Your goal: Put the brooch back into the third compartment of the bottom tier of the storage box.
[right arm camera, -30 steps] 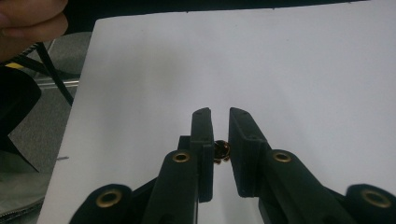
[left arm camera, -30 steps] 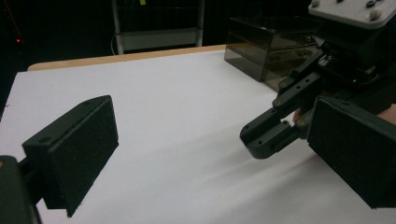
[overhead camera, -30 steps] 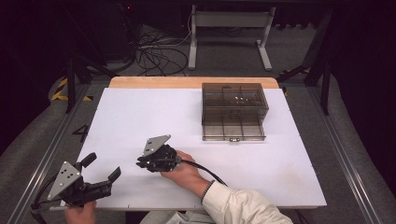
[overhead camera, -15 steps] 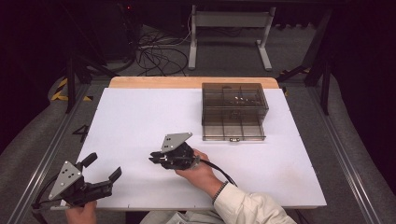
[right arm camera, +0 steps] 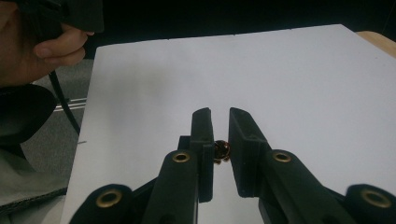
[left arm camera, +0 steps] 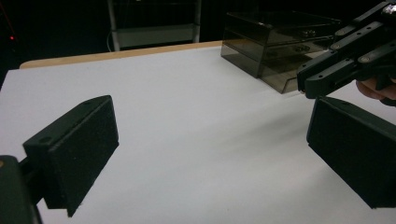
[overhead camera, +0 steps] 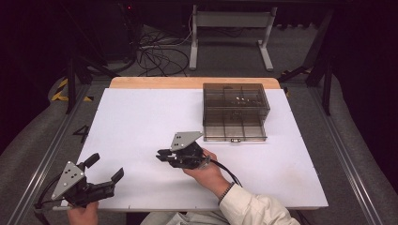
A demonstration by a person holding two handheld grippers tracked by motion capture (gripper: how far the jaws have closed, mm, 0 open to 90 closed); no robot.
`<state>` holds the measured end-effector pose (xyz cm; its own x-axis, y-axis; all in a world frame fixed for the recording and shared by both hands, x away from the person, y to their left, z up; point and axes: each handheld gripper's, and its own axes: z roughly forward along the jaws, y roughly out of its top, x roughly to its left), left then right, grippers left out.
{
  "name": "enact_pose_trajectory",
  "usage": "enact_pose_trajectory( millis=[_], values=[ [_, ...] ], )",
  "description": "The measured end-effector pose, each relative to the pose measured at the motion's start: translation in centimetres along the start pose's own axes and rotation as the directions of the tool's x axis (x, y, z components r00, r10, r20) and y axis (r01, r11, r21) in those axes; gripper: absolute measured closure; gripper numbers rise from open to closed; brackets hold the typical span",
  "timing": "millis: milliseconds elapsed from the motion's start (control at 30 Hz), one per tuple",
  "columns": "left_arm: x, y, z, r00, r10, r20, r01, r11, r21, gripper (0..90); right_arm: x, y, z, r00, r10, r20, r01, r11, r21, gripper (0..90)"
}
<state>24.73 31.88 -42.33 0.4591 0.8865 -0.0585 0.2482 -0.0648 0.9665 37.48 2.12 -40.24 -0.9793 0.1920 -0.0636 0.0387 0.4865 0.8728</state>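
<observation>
On the white tabletop (overhead camera: 141, 117), the smoked drawer organizer (overhead camera: 234, 112) sits back right, presumably where small parts live. My right claw (overhead camera: 162, 153) hovers mid-sheet, pointing left, jaws nearly pressed together, pinching a small brass-coloured part (right arm camera: 221, 150), maybe a screw; I can't tell. Left claw (overhead camera: 105, 168) waits spread, holding nothing, near the front-left corner, likely on standby.

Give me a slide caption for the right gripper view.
Right tongs nearly closed on a small dark, brassy part above the white table.
</observation>
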Motion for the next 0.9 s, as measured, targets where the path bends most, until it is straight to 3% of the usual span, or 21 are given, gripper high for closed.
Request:
enact_pose_trajectory(
  millis=[267, 533, 900],
  values=[
    [-0.3, 0.1, 0.1, 0.9998, 0.021, 0.006, -0.021, 0.9998, 0.002, 3.0, -0.6, 0.0, -1.2, 0.9995, 0.008, 0.029, -0.008, 1.000, -0.010, 81.1],
    [-0.4, 0.2, 0.6, 0.9995, 0.027, 0.015, -0.027, 0.9996, 0.008, 3.0, -1.7, -0.4, -3.9, 0.9951, 0.028, 0.095, -0.026, 0.999, -0.023, 81.1],
    [-0.6, 0.4, 1.3, 0.9987, 0.041, 0.030, -0.041, 0.9991, 0.014, 3.0, -3.3, -1.7, -8.3, 0.9747, 0.081, 0.209, -0.074, 0.996, -0.041, 81.1]
  ],
)
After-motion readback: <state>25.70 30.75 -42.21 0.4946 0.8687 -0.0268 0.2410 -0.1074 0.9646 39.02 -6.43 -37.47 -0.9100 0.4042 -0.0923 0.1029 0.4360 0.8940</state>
